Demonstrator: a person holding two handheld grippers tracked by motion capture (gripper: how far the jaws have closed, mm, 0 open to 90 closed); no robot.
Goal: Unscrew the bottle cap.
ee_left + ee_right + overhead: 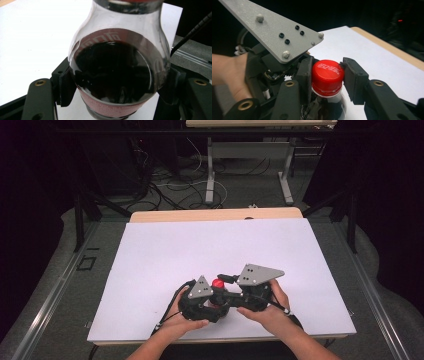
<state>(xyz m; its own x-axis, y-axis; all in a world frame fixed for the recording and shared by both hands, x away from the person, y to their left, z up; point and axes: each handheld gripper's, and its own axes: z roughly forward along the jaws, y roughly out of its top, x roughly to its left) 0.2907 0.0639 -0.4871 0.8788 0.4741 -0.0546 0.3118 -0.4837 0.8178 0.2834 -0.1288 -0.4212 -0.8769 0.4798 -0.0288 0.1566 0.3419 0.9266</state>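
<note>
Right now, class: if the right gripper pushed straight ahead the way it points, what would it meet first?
The red cap, already between the right gripper's jaws; past it, probably the left gripper.

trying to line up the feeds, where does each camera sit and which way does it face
High view: above the person's side, looking forward and down on the table; forearms and both hand-held grippers show.
Left gripper view: on the left hand-held gripper, looking at the bottle body between its jaws.
Right gripper view: on the right hand-held gripper, looking at the red cap between its jaws.
All share the bottle.
</note>
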